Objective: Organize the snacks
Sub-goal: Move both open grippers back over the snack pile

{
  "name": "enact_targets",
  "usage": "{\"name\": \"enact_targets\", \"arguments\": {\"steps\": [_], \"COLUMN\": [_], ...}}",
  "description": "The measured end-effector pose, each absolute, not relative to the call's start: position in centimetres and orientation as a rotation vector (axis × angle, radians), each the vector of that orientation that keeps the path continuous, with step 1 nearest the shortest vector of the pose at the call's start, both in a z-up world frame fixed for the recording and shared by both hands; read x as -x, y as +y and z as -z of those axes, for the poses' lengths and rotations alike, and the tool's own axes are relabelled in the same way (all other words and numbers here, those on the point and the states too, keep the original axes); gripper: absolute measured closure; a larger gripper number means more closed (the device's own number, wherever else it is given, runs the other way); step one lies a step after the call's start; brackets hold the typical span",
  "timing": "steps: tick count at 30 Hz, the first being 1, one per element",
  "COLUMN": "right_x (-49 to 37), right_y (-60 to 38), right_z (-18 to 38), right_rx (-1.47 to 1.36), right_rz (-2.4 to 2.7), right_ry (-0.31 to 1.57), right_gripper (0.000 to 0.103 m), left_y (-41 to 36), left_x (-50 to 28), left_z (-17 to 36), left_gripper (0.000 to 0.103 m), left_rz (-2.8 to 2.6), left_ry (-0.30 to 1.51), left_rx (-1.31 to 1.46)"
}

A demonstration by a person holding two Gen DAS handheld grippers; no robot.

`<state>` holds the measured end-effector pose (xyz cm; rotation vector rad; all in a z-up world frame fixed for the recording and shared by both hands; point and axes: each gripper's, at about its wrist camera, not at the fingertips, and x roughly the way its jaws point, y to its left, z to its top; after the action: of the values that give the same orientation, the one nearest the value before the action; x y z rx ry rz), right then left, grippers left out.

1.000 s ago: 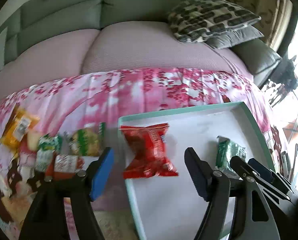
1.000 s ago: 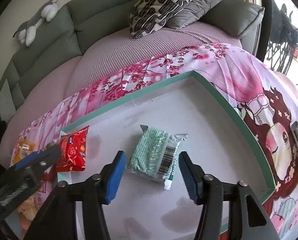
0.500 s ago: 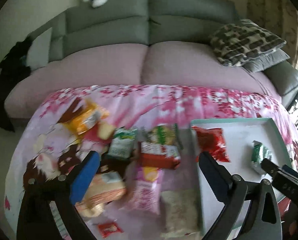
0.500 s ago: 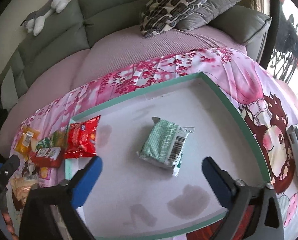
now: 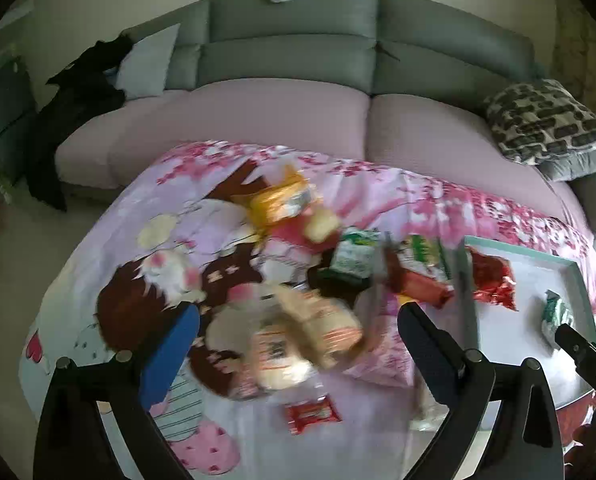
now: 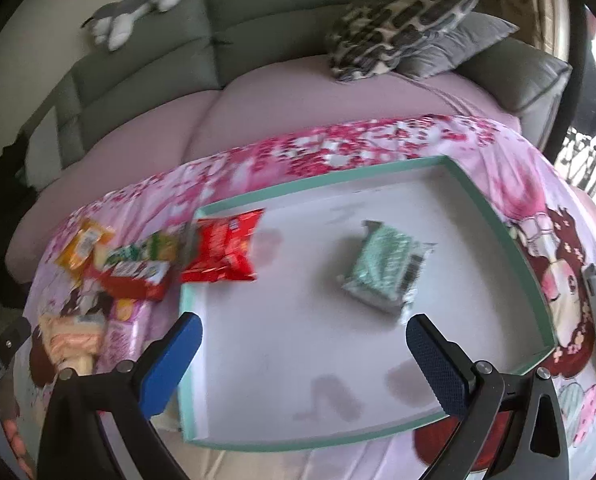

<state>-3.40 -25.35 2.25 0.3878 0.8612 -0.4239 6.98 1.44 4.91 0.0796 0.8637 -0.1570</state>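
Hovering over the snack pile [image 5: 314, 320] at frame centre, the left gripper [image 5: 298, 344] has its blue fingers wide apart, holding nothing. That pile sits between and just beyond its tips on the pink cloth [image 5: 145, 280], too blurry to read any brand. Over at the right gripper [image 6: 304, 356], jaws also spread and empty, hanging above the white tray [image 6: 498, 236]. Red packet [image 6: 223, 250] lies upper left of it, green packet [image 6: 382, 270] upper right with a barcode showing; lettering unreadable.
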Motion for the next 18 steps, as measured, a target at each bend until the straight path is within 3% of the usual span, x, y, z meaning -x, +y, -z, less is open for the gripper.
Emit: {"name": "enact_targets", "arguments": {"steps": [18], "right_x": [-0.7], "right_y": [-15.5], "right_z": [-1.1], "right_rx": [-0.323], "right_rz": [0.175], "right_ry": [0.910], "right_gripper": [0.000], "left_y": [10.5], "left_x": [-7.3], "left_z": [-4.3], "left_gripper": [0.004], "left_rz": [0.010], "left_ry": [0.876], "left_rx": [0.017]}}
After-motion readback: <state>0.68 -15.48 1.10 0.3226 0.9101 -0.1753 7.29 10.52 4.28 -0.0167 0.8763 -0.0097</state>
